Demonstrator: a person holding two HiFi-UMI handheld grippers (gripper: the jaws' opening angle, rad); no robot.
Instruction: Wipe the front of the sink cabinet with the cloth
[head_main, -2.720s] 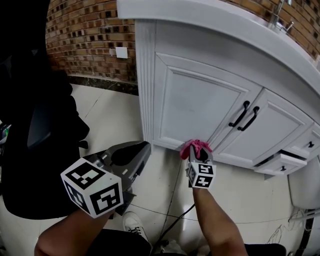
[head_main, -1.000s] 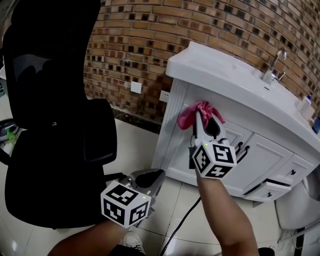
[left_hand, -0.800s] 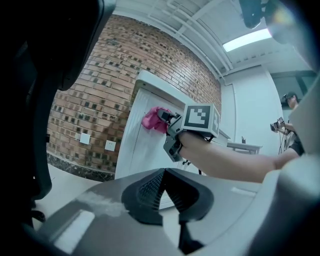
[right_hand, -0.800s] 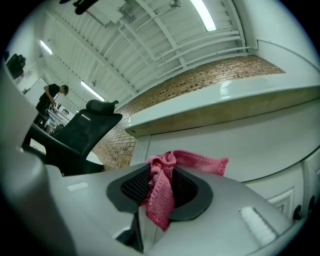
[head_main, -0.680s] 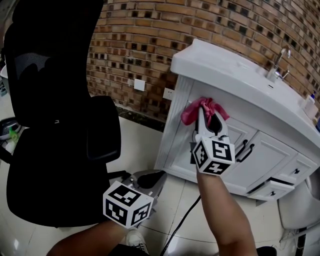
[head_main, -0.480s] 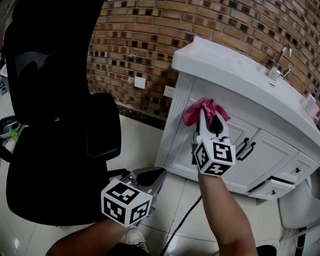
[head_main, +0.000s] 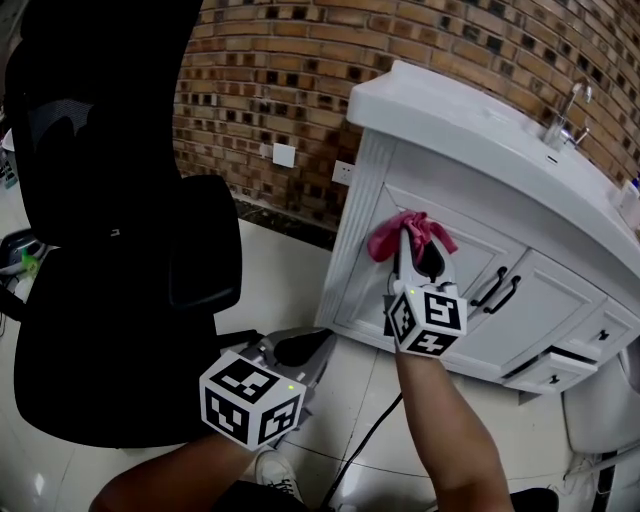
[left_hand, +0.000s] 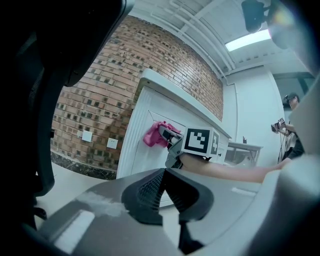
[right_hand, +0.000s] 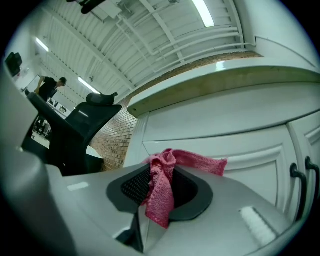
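The white sink cabinet (head_main: 470, 280) stands against the brick wall. My right gripper (head_main: 412, 238) is shut on a pink cloth (head_main: 407, 232) and presses it against the upper left part of the left door panel. In the right gripper view the pink cloth (right_hand: 165, 185) hangs between the closed jaws, with the door panel (right_hand: 235, 160) right ahead. My left gripper (head_main: 300, 352) hangs low over the floor, shut and holding nothing. The left gripper view shows the cloth (left_hand: 156, 135) on the cabinet (left_hand: 137, 145) from the side.
A black office chair (head_main: 110, 250) stands close on the left. Black door handles (head_main: 497, 290) sit at the cabinet's middle, and a small drawer (head_main: 553, 372) at the lower right is pulled out slightly. A cable (head_main: 362, 445) runs over the tiled floor. A faucet (head_main: 566, 118) rises from the counter.
The right gripper rose with the cloth from the door's bottom edge to the cabinet's top left, then slid slightly down the door. The left gripper has stayed low.
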